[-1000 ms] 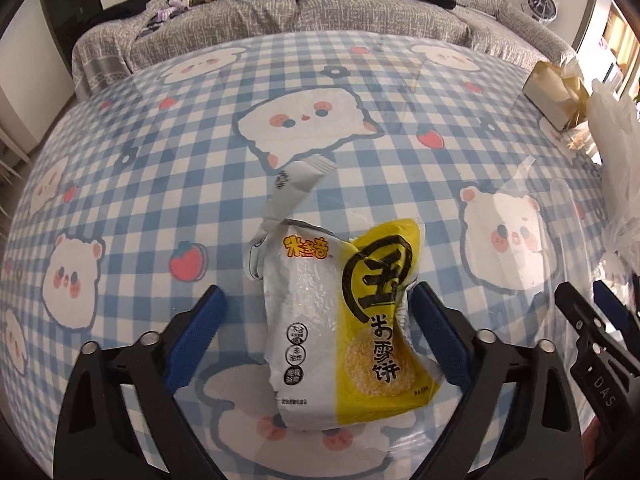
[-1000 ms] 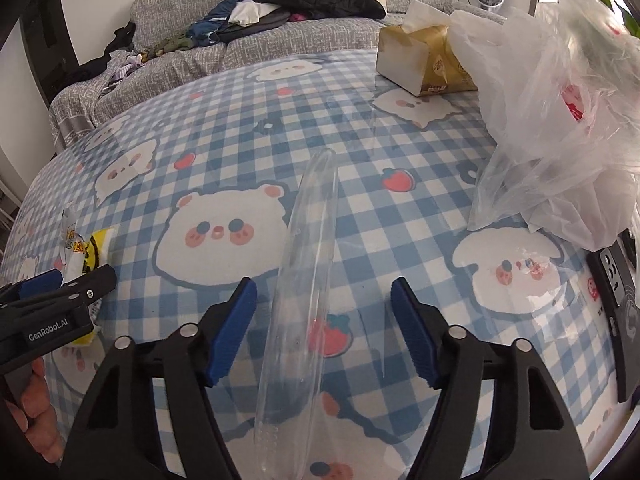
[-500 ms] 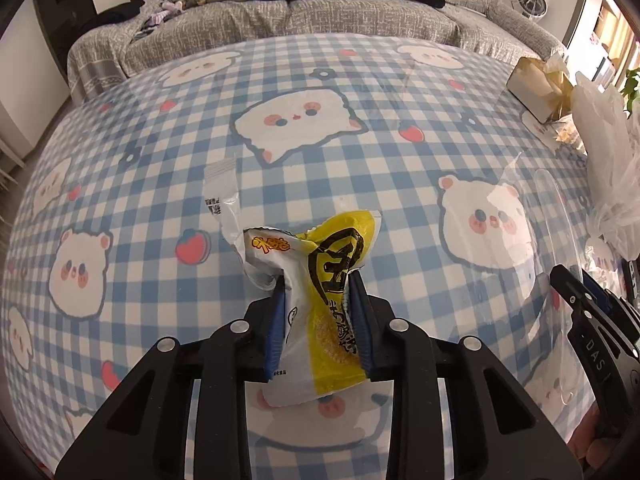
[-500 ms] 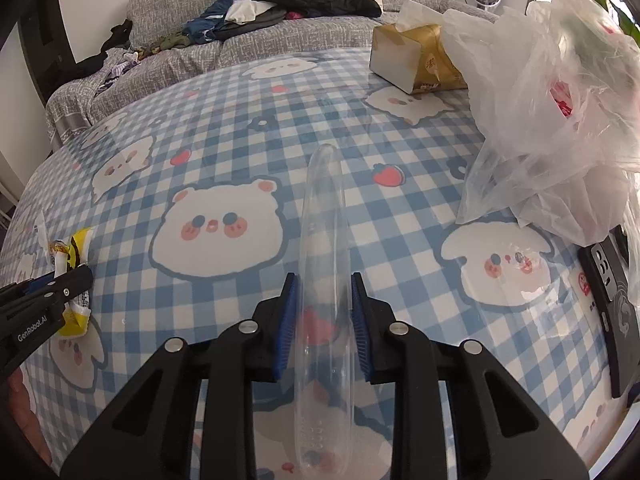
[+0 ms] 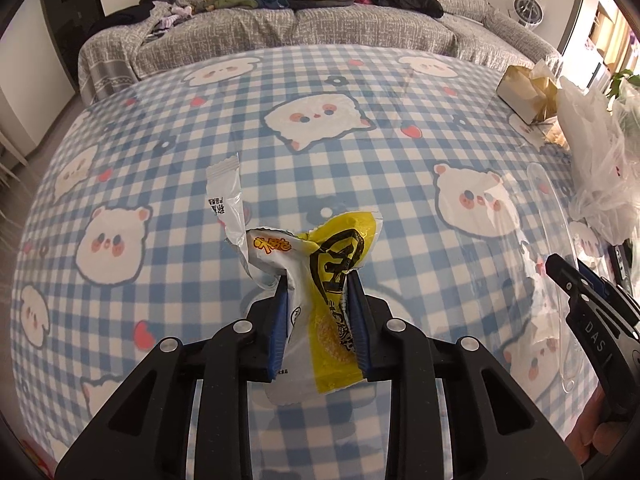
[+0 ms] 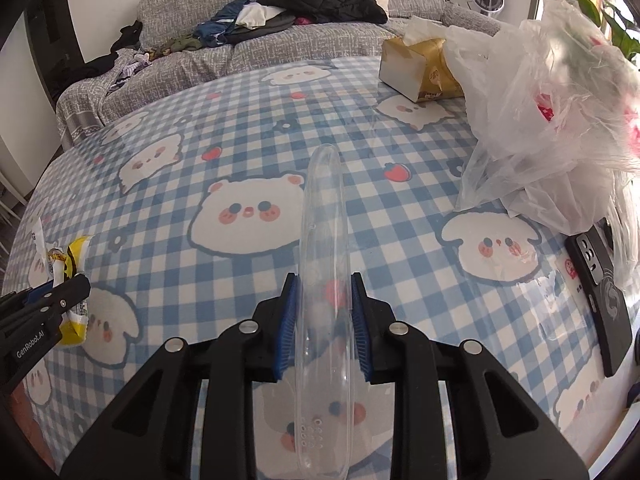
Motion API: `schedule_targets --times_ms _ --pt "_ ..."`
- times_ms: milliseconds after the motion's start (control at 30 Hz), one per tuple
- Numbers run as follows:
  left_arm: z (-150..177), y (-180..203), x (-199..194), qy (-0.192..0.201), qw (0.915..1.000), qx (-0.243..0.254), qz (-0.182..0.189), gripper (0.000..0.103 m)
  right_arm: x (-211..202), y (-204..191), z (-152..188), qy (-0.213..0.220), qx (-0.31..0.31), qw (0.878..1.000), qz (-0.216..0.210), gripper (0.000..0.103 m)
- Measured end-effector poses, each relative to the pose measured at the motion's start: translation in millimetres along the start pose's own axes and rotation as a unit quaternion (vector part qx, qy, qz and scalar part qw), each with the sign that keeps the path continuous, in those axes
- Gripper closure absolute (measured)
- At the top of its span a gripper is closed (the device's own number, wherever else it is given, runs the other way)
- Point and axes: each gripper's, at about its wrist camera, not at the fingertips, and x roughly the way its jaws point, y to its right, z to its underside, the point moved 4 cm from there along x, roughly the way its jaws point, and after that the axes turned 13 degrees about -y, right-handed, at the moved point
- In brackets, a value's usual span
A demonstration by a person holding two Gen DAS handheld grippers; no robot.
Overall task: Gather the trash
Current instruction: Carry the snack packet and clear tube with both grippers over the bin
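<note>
Over the checked bear-print tablecloth (image 5: 360, 92), both grippers carry trash: left gripper (image 5: 318, 312) has its fingers pinched narrow on a yellow-and-white snack wrapper (image 5: 320, 276), crumpled at the waist, torn top strip (image 5: 226, 200) sticking up and left; right gripper (image 6: 324, 316) has its fingers closed narrow around a long clear plastic tray (image 6: 324, 280), held on edge near its middle, far end pointing away. Both look lifted off the cloth, though height is hard to judge. Step in hand, as I read it: carry both to the translucent plastic bag (image 6: 552, 120) at the right side of the table. Advice: keep the squeeze steady, the wrapper is slick and thin so it could slip; the tray is long and will lever in the grip, so lead it end-first into the bag mouth. Bag opening isn't visible, may need one gripper free to spread it, so drop one item first. In the way: black phone (image 6: 600, 292) lying just beside the bag, and gold tissue box (image 6: 420, 72) behind it. Grey sofa (image 6: 280, 40) with piled clothes beyond the table is irrelevant.
</note>
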Motion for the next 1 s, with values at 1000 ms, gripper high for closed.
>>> schedule_targets --times_ms 1000 --pt "114 -34 -57 0.014 0.9996 -0.026 0.001 0.077 -79 -44 93 0.034 -0.055 0.998 -0.013 0.078"
